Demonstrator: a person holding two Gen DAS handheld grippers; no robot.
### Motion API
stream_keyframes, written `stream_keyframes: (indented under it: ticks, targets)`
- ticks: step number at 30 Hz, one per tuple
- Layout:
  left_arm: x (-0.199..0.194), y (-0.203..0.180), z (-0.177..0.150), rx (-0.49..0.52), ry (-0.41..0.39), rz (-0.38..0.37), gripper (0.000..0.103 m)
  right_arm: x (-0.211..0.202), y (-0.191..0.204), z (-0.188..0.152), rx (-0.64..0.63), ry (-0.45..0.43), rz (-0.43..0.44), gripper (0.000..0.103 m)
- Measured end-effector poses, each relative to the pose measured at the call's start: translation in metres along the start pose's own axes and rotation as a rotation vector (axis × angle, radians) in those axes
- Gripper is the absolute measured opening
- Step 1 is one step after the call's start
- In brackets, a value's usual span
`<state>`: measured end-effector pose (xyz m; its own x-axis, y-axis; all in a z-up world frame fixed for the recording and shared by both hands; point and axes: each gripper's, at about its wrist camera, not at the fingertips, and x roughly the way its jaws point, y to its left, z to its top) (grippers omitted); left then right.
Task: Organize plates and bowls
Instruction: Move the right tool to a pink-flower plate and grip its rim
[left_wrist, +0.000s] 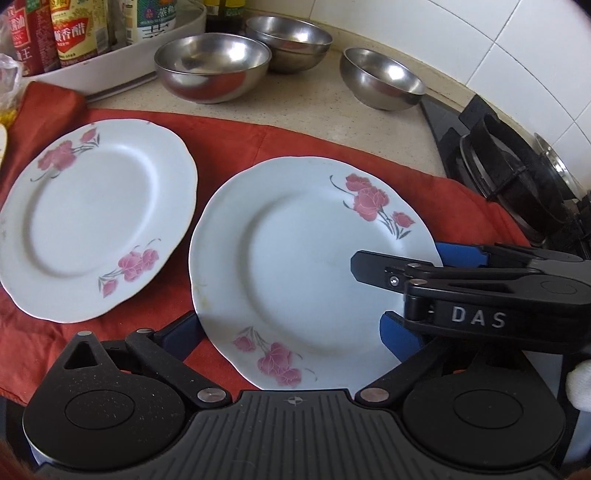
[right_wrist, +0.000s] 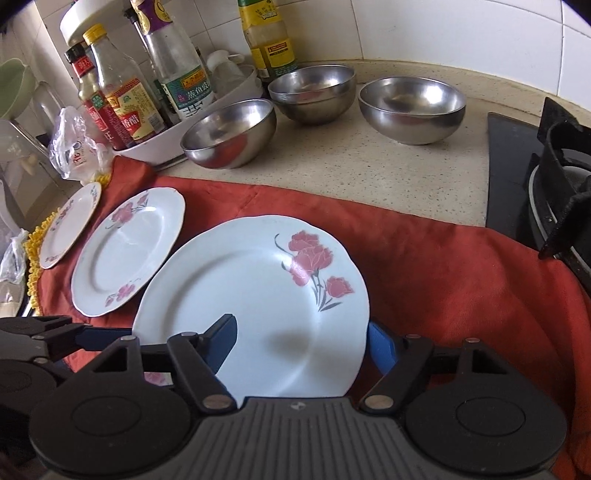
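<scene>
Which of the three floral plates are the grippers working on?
The rightmost plate, nearest the stove: both grippers straddle its rim. The middle plate and far-left plate lie untouched.

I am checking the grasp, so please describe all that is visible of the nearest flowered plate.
The nearest plate is white, glossy, ceramic-looking, with a scalloped rim and pink flower sprays at two edges. It lies on the red cloth, apparently flat, close beside a second, similar plate. The right gripper has jaws open astride its right rim; the left gripper brackets its near edge, also open.

Speckled counter (right_wrist: 369, 166): red cloth (right_wrist: 443, 266), three steel bowls (right_wrist: 412, 107), white bottle tray (right_wrist: 166, 147), black hob (right_wrist: 517, 177).
</scene>
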<state>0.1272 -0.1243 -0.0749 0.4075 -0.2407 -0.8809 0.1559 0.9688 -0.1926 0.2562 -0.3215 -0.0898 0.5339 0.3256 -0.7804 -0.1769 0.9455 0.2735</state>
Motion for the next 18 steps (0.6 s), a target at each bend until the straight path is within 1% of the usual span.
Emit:
stream_keyframes:
  ticks: [3, 6, 9, 10, 12, 14, 16, 18]
  targets:
    - [-0.005, -0.002, 0.004, -0.004, -0.034, 0.025, 0.099, -0.004, -0.005, 0.003, 0.003, -0.013, 0.031, 0.072]
    - [-0.012, -0.010, 0.006, 0.022, -0.073, 0.059, 0.100, -0.004, -0.001, 0.007, -0.027, -0.026, 0.034, 0.072]
    - [-0.011, -0.006, 0.006, 0.003, -0.065, 0.068, 0.100, 0.003, 0.002, 0.008, -0.053, -0.001, 0.059, 0.072]
    - [-0.010, -0.004, 0.005, -0.001, -0.052, 0.073, 0.099, 0.007, 0.000, 0.008, -0.056, 0.028, 0.064, 0.072]
    - [-0.009, 0.002, 0.001, -0.017, -0.021, 0.063, 0.097, 0.005, 0.000, 0.008, -0.078, 0.027, 0.064, 0.072]
    - [-0.015, 0.006, -0.002, -0.031, -0.033, 0.042, 0.097, -0.001, 0.001, 0.012, -0.110, -0.002, 0.038, 0.072]
    - [-0.024, 0.011, -0.002, -0.026, -0.059, 0.050, 0.103, -0.004, 0.004, 0.019, -0.124, -0.032, 0.014, 0.072]
    - [-0.031, 0.019, -0.001, -0.029, -0.076, 0.063, 0.103, -0.006, 0.009, 0.026, -0.120, -0.055, 0.015, 0.072]
